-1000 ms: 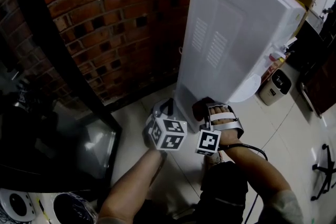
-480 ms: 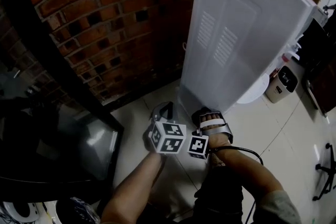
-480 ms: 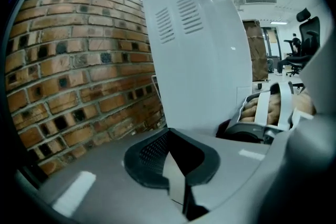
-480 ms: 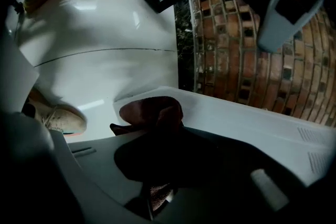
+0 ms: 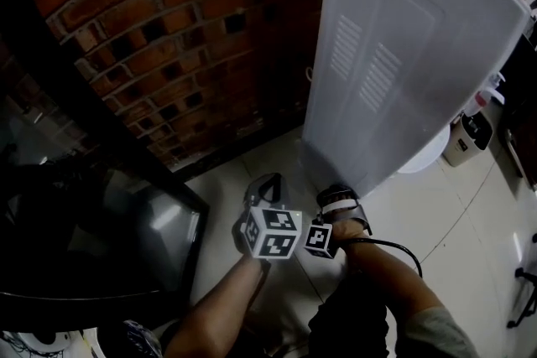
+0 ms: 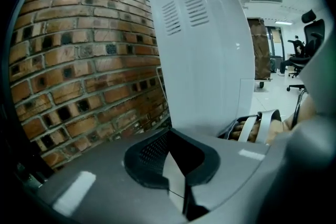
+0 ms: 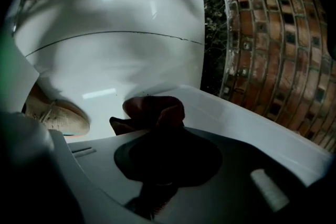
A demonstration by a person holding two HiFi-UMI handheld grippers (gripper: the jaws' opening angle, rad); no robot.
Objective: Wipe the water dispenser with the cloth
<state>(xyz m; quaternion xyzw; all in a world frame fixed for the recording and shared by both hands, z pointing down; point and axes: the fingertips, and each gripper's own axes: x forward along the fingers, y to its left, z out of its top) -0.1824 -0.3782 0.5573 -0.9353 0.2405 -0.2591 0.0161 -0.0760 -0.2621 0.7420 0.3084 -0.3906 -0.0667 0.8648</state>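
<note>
low beside the water dispenser point(image 5: 403, 54), right gripper point(image 7: 160, 136) pinches a half-hidden cloth point(image 7: 155, 110); left gripper point(image 6: 173, 160) seems pressed together.

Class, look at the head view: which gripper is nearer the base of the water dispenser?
Right. The right gripper, holding the cloth, is right at the base of the water dispenser. The left gripper is off to its side, nearer the brick wall, with floor between.

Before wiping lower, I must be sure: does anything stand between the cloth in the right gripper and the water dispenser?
Nothing visible does. The cloth sticks out of the right gripper directly at the water dispenser, low on its white wall.
</note>
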